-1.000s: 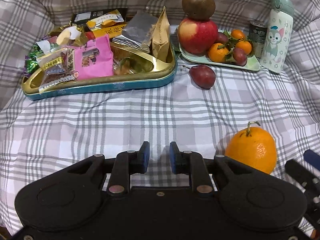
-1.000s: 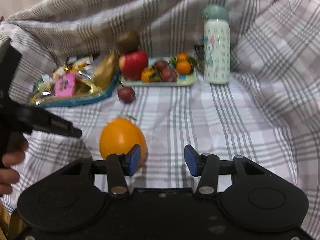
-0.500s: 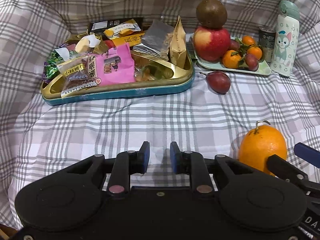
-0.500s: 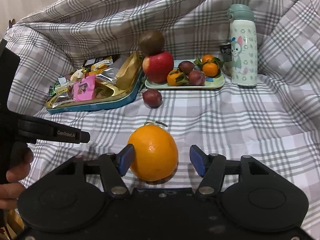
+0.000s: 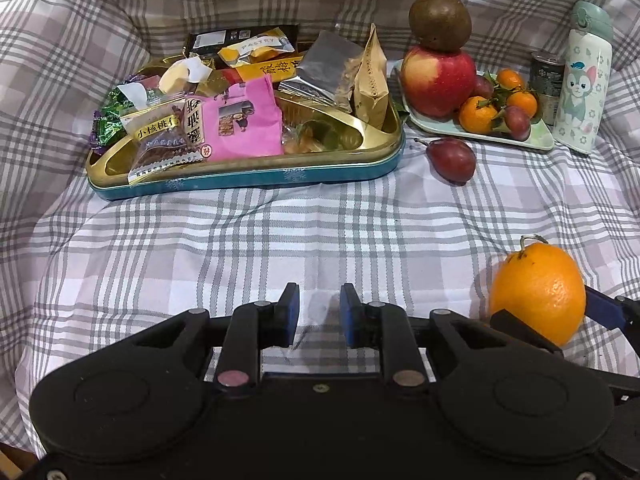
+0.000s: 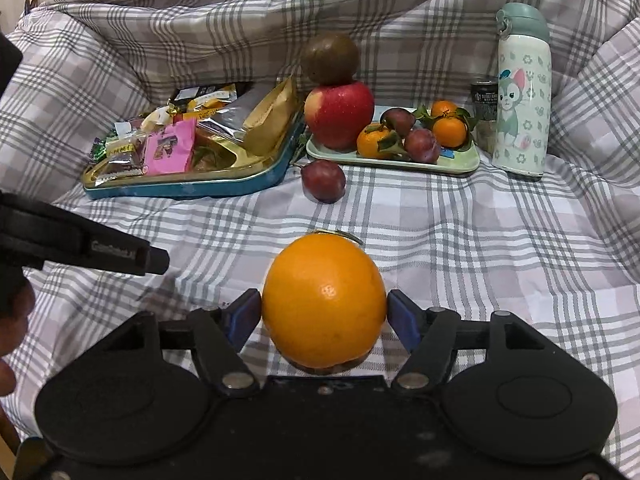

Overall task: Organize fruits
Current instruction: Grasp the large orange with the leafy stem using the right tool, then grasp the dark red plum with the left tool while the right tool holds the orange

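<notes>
Right gripper: black two-finger tongs with blue pads; the jaws have just been opening and now stand wide, one pad on each side of the large round orange. The pads sit at the fruit's flanks; whether they press on it cannot be told.
Left gripper: black tongs with blue pads, jaws drawn almost together with only a narrow gap, nothing between them, poised over bare cloth.
Large orange: rests on the grey-and-white checked cloth, stem up, in the foreground, well apart from the other fruit.
Person's hand: at the left edge of the right wrist view, holding the left tongs.
Dark red pear: lies on the cloth, just in front of the pale green rectangular tray.
Pale green tray: carries a big red apple with a round brown fruit balanced on top, plus small tangerines and dark plums.
Gold-lined blue tin tray: left of the fruit tray, heaped with wrapped snacks.
White cartoon-cat flask with green lid: upright to the right of the fruit tray, a dark can behind it.
</notes>
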The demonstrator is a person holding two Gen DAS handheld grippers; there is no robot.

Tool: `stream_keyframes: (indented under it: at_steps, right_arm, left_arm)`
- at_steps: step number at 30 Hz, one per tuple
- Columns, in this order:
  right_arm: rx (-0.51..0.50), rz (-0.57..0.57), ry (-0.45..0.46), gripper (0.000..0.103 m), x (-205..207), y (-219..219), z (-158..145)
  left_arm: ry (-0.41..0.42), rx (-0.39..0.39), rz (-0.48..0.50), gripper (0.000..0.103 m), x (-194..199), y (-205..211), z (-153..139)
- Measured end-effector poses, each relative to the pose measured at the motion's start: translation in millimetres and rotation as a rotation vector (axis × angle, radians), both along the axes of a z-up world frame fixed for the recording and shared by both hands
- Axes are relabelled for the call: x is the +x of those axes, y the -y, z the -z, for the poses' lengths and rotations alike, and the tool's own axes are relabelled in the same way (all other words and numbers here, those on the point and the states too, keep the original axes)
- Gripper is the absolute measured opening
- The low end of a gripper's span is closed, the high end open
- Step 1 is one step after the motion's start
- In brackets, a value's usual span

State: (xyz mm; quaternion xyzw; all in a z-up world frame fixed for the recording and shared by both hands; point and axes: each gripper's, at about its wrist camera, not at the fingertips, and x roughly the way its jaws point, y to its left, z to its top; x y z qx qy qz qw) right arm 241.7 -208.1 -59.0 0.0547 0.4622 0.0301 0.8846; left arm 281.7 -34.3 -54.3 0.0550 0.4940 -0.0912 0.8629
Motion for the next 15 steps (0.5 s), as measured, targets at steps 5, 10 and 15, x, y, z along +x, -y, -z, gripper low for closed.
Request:
stream_keyframes:
  at_steps: [5,10,15]
  right_arm:
    - [0.005,-0.015,0.0,0.07,1,2,2]
    - [0.023,0.029,-0.008,0.069,-1,16,-2]
    - [-0.019,0.12,-0.006,0.069,-6,43,-8]
  left_arm:
    - [-0.002,0.008,0.004,0.029,0,2,0]
    - [0.009,0.019,0.019,0.029,1,8,-2]
    - [0.033,0.026,0.045,0.029,5,22,-7]
